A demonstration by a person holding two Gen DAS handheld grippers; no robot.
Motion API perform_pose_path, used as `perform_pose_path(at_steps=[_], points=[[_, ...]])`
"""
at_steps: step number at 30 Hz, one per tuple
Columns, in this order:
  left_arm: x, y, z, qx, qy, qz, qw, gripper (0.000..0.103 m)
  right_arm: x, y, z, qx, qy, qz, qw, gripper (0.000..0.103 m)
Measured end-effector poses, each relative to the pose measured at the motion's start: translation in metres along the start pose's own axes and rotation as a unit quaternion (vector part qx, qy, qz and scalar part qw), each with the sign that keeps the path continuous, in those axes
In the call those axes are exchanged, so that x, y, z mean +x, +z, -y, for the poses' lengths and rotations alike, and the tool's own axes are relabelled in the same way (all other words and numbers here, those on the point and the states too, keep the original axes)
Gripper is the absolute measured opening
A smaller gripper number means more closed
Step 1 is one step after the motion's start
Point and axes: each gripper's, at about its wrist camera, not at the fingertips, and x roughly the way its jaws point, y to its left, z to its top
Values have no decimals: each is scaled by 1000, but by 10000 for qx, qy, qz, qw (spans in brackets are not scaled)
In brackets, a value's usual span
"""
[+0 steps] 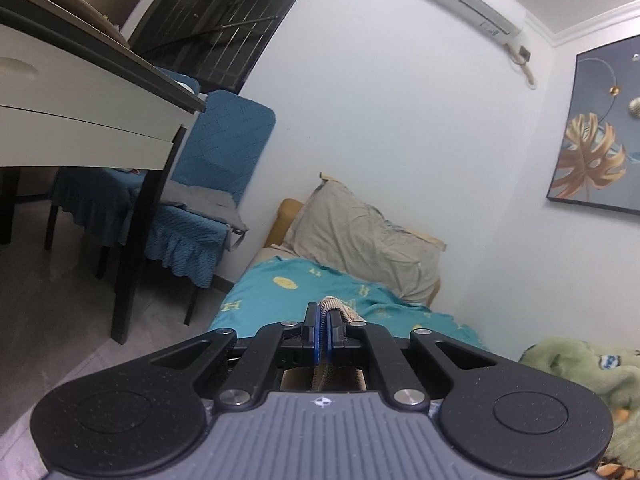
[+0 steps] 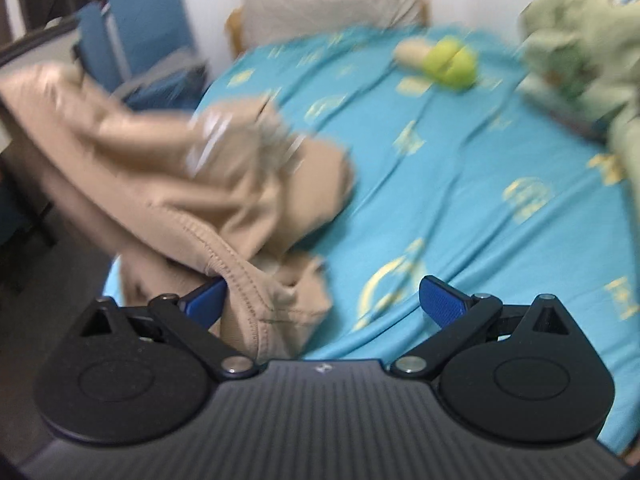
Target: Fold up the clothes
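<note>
White wall [image 1: 380,100] with AC unit [image 1: 460,0], leaf picture [image 1: 596,132]; blue chairs [image 1: 216,168] by table [image 1: 80,92]; grey floor [image 1: 52,300].

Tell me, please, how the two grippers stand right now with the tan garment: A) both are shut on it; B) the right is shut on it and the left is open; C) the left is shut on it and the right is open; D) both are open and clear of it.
C: the left gripper pinches a ribbed edge of the tan garment between closed pads, while the right gripper has its fingers spread wide.
</note>
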Motion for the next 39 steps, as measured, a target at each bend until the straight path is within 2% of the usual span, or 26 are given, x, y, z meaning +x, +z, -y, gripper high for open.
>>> perform_pose_path(at_steps=[4, 6, 8, 11, 14, 17, 21, 24, 28, 32, 35, 39], points=[[5, -2, 1, 102, 1, -107, 9999, 3, -32, 5, 3, -68, -512, 1085, 9927, 103], [6, -3, 3, 152, -35, -109, 9998, 3, -28, 10, 4, -157, -580, 1198, 9910, 103], [6, -3, 4, 168, -72, -85, 9998, 3, -14, 10, 5, -141, -300, 665, 9972, 103], [5, -3, 4, 161, -88, -71, 9998, 3, 5, 10, 7, -109, 123, -96, 9998, 103], [6, -4, 3, 163, -97, -80, 9998, 3, -9, 15, 9, 88, 547, 271, 9981, 103], [5, -5, 5, 178, -150, -85, 9997, 3, -21, 19, 1, -85, 924, 761, 9928, 103], [5, -7, 8, 249, -229, -108, 9994, 3, -10, 16, -23, -590, 1415, 361, 9875, 103], [5, -8, 10, 306, -210, -68, 9993, 3, -1, 10, -28, -861, 1154, 89, 9895, 103], [3, -8, 8, 376, 172, 59, 9991, 3, 6, 4, -18, -593, 640, -426, 9953, 103], [2, -7, 3, 366, 439, 105, 9983, 3, 7, -1, -6, -263, -240, -644, 9973, 103], [5, -7, 1, 307, 416, -46, 9986, 3, -4, 4, 27, 566, -769, -356, 9948, 103], [13, -13, 5, 560, 389, -396, 9969, 3, -8, 9, 45, 1045, -991, -140, 9895, 103]])
